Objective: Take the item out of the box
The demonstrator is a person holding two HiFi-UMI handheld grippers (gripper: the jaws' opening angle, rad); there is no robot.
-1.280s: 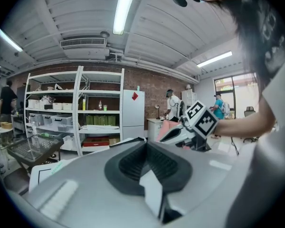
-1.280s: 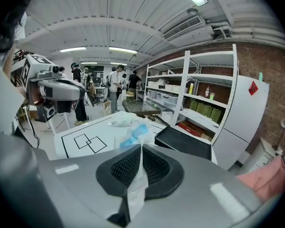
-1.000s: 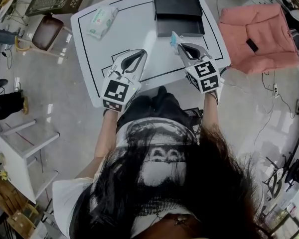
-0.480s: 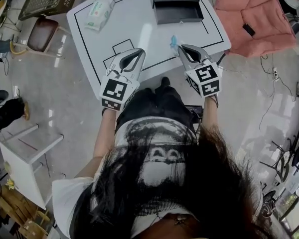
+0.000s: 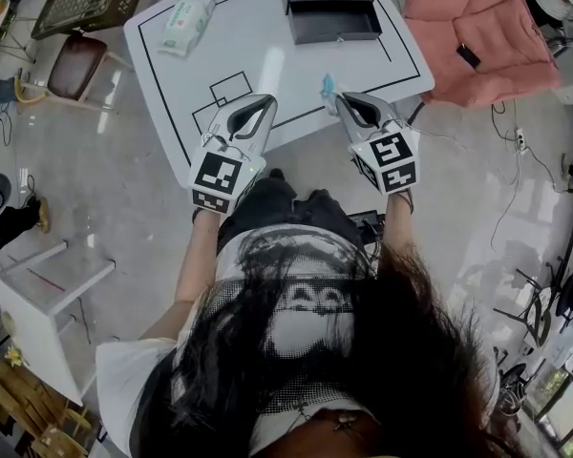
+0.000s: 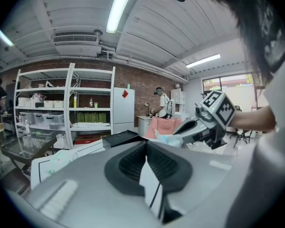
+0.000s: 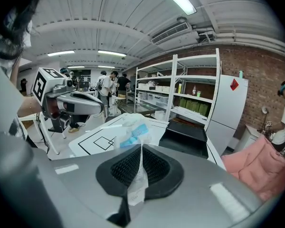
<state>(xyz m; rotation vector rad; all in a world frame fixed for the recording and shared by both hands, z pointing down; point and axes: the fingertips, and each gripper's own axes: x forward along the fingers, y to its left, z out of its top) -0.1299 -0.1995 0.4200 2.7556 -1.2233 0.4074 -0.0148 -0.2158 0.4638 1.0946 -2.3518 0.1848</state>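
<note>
Packet (image 7: 132, 136), clear with a blue piece inside, is pinched in the right tool (image 5: 344, 100) over the counter's (image 5: 267, 55) six o'clock edge, well apart from the black box (image 5: 328, 6) at twelve. The left tool (image 6: 146, 145), pressed together and empty, hovers at its nine o'clock.

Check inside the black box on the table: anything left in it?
In the head view the black box shows an open tray that looks dark and bare; the part under its lid is hidden. The right gripper is shut on a clear packet, outside the box.
</note>
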